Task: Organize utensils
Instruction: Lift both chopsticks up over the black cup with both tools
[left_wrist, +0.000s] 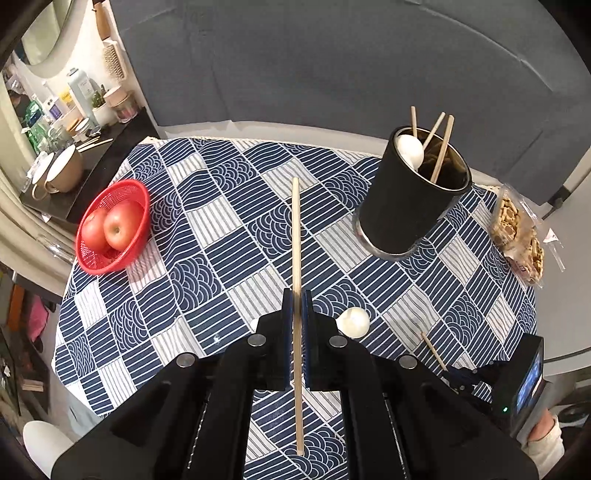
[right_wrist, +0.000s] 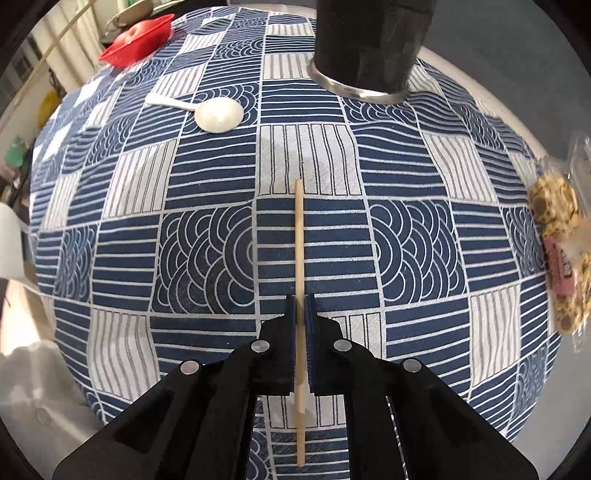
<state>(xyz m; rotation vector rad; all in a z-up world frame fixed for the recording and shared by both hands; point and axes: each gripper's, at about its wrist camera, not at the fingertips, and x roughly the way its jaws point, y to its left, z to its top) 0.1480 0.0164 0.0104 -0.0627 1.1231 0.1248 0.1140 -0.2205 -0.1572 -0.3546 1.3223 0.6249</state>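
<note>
My left gripper (left_wrist: 296, 295) is shut on a wooden chopstick (left_wrist: 296, 236) and holds it above the table. My right gripper (right_wrist: 300, 297) is shut on another wooden chopstick (right_wrist: 299, 240) low over the cloth; its tip also shows in the left wrist view (left_wrist: 434, 350). A black utensil cup (left_wrist: 410, 195) stands at the back right with several chopsticks and a white spoon (left_wrist: 410, 149) in it. The cup's base shows in the right wrist view (right_wrist: 369, 48). A second white spoon (right_wrist: 218, 114) lies on the cloth, bowl down, also seen beside my left gripper (left_wrist: 354, 322).
A red basket (left_wrist: 122, 192) with two apples (left_wrist: 110, 227) sits at the left of the blue patterned tablecloth (left_wrist: 221, 240). A bag of snacks (left_wrist: 517, 236) lies at the right table edge. A dark shelf with mugs and bottles (left_wrist: 66, 147) stands behind the table at left.
</note>
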